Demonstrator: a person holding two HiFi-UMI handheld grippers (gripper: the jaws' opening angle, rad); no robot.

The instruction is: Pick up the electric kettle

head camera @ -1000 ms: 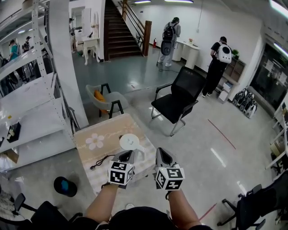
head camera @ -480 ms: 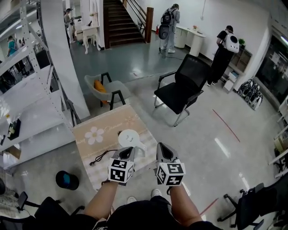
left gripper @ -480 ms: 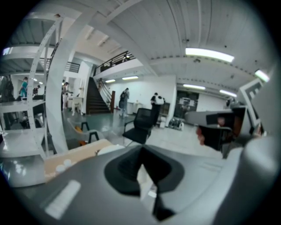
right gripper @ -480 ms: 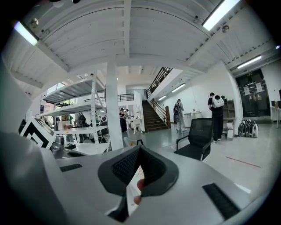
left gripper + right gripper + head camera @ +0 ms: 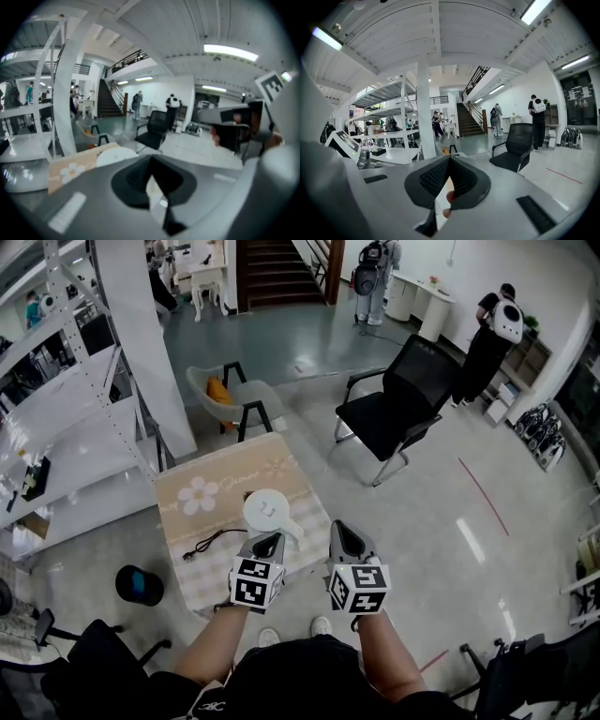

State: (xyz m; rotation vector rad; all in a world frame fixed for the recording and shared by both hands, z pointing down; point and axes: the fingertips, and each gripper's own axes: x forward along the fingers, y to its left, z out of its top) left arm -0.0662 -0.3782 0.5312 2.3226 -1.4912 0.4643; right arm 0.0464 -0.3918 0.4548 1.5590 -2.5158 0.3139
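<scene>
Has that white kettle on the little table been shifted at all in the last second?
No. The electric kettle stands on the same spot of the table, just right of the flower print. Only the camera's view has shifted.

looks like a large open office or lab hall rather than a home: glossy grey floor (image 5: 441,521) marked with a red tape line (image 5: 483,498), white metal shelving racks (image 5: 66,427), black office chair (image 5: 394,409), wide staircase (image 5: 277,259) to an upper level, white counter (image 5: 422,301) by the far wall, strip lights (image 5: 229,51) on a ribbed ceiling, people with backpacks (image 5: 487,343) standing about.
</scene>
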